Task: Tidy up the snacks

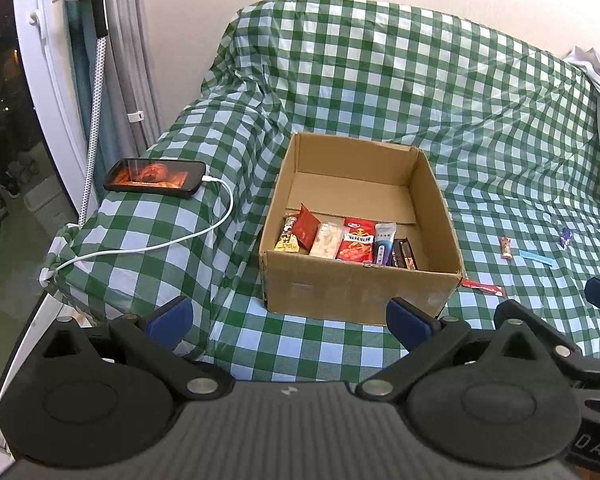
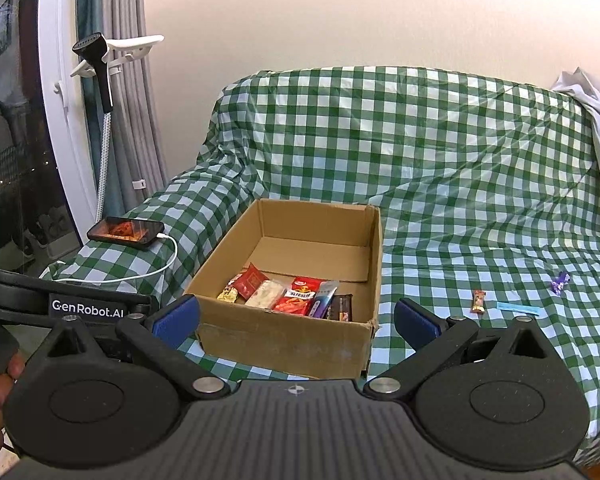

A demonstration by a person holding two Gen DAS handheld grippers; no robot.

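An open cardboard box [image 1: 360, 288] [image 2: 292, 340] sits on a sofa under a green checked cloth. Several snack packets [image 1: 346, 242] [image 2: 296, 296] lie in a row along its near wall. Loose on the seat to the right lie a small brown bar [image 1: 506, 247] [image 2: 478, 302], a light blue strip [image 1: 535, 258] [image 2: 517, 309], a purple candy [image 1: 565, 237] [image 2: 560, 281] and a red stick packet [image 1: 483, 287]. My left gripper [image 1: 290, 318] is open and empty, just in front of the box. My right gripper [image 2: 296, 318] is open and empty, also before the box.
A phone [image 1: 155, 176] [image 2: 126, 231] with a white charging cable [image 1: 204, 232] lies on the sofa's left armrest. A garment steamer [image 2: 100, 68] and grey curtains stand at the left. A white cloth [image 2: 596, 120] hangs over the sofa back at the right.
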